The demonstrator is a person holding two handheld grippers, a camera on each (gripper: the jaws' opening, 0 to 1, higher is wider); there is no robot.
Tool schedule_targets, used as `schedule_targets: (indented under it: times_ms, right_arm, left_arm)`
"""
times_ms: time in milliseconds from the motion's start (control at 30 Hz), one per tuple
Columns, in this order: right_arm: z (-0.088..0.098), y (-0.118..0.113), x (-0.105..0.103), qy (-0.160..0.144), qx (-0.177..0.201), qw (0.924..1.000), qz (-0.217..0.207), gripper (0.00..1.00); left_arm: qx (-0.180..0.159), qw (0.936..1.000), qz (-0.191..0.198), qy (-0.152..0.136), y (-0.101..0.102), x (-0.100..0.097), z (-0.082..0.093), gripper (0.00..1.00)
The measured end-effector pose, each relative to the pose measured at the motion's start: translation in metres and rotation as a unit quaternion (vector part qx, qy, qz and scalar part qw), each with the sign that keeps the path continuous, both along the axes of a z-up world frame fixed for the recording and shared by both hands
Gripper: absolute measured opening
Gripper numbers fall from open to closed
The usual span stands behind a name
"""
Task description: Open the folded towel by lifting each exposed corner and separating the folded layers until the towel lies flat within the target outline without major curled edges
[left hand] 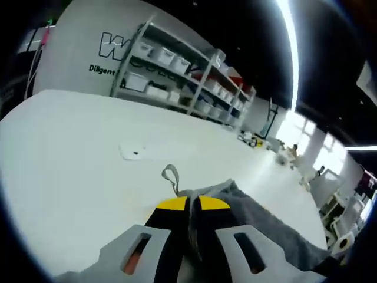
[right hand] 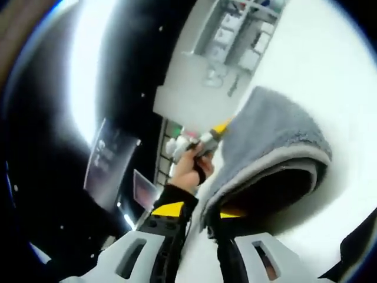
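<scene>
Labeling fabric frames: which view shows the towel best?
Right gripper view: the grey towel hangs lifted, its folded edge and pile clear. Left gripper view shows just a strip of it beside the shut jaws, plus its loop.

1 grey towel [left hand: 259, 218], 2 grippers — left [left hand: 193, 203] and right [right hand: 197, 210] — 1 white table [left hand: 70, 153], 1 shelving rack [left hand: 182, 76], 1 hand [right hand: 191, 168].

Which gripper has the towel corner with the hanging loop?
The left gripper: its yellow-tipped jaws are shut on the grey towel right beside the loop. The right gripper pinches a plain bound edge with no loop in sight.
</scene>
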State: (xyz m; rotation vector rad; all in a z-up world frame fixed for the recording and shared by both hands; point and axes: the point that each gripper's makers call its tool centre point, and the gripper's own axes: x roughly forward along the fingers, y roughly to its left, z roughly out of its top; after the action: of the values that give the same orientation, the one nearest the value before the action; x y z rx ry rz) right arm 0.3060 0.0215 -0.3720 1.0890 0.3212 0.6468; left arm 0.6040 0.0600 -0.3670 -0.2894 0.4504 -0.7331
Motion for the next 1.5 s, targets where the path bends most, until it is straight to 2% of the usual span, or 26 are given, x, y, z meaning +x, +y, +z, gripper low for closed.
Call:
schedule_targets:
  times_ms: [167,300,467,867,1233,1500]
  right_arm:
    - [-0.003,0.015,-0.001,0.020,0.009,0.9996,0.019,0.17]
    - [-0.010,0.008,0.004,0.038,0.005,0.9992,0.004,0.06]
    - [-0.013,0.002,0.006,0.047,0.007,0.9989,-0.001,0.02]
    - [-0.006,-0.013,0.010,0.045,0.030,0.9984,-0.014,0.00]
    - [0.012,-0.023,0.011,0.021,0.054,0.9982,-0.018,0.01]
    - [0.021,-0.033,0.014,0.014,0.067,0.9975,-0.021,0.01]
  left_arm:
    - [-0.004,1.0000,0.000,0.006,-0.003,-0.002,-0.005,0.04]
    - [-0.005,1.0000,0.002,0.008,-0.001,-0.003,-0.008,0.04]
    - [0.000,0.9999,0.004,0.010,0.003,-0.002,-0.009,0.04]
    - [0.005,0.9995,0.028,0.012,0.021,0.003,-0.006,0.03]
    - [0.000,0.9994,0.032,0.014,0.020,0.000,-0.003,0.03]
    - [0.003,0.9996,0.027,0.010,0.015,-0.001,0.008,0.03]
